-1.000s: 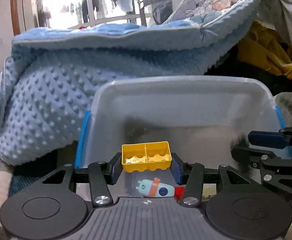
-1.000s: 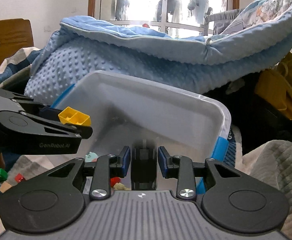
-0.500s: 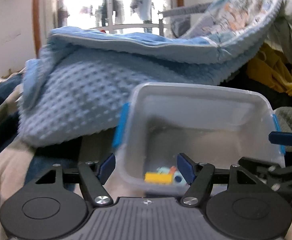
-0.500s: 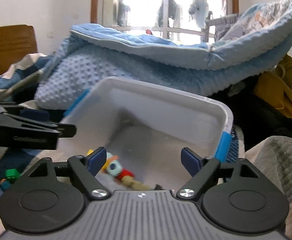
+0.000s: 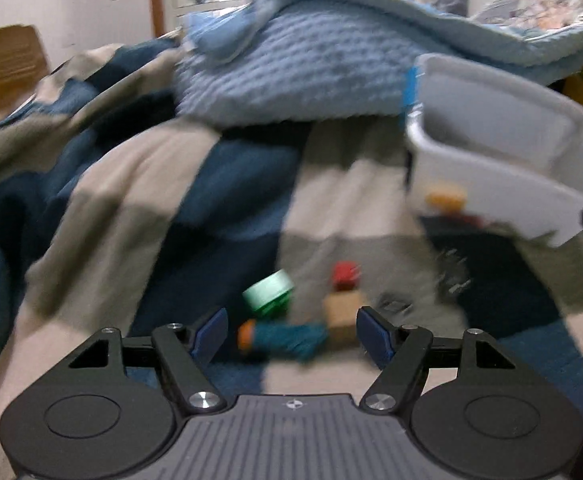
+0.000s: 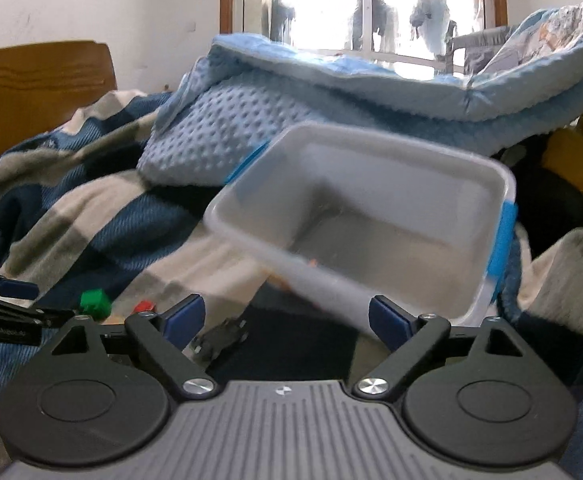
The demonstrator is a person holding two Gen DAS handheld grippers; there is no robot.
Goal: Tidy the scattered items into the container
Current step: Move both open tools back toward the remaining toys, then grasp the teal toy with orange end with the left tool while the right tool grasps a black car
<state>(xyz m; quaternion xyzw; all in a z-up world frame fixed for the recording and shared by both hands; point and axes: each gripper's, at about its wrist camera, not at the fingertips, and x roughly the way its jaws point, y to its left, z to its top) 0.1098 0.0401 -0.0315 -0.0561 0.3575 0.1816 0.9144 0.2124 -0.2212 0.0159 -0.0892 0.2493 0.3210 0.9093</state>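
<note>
Toys partly tidied: the container (image 5: 503,168) holds a yellow piece (image 5: 446,199), while green (image 5: 268,293), red (image 5: 346,276), tan (image 5: 342,313) and teal (image 5: 287,338) pieces lie on the bed before the empty, open left hand-held gripper (image 5: 291,334); the right hand-held gripper (image 6: 286,318) is open too.

Blurred and partly hidden

Smeared by motion: green block (image 5: 268,294), red piece (image 5: 346,275), teal item (image 5: 287,338). Behind frosted container wall (image 5: 503,200), only a yellow-orange blur (image 5: 446,199); contents unreadable. Small dark object (image 6: 220,338) unidentifiable.

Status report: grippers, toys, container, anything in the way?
Left hand-held gripper open, empty; right hand-held gripper open, empty. Green block, red piece, teal toy loose on plaid blanket. Container unobstructed.
</note>
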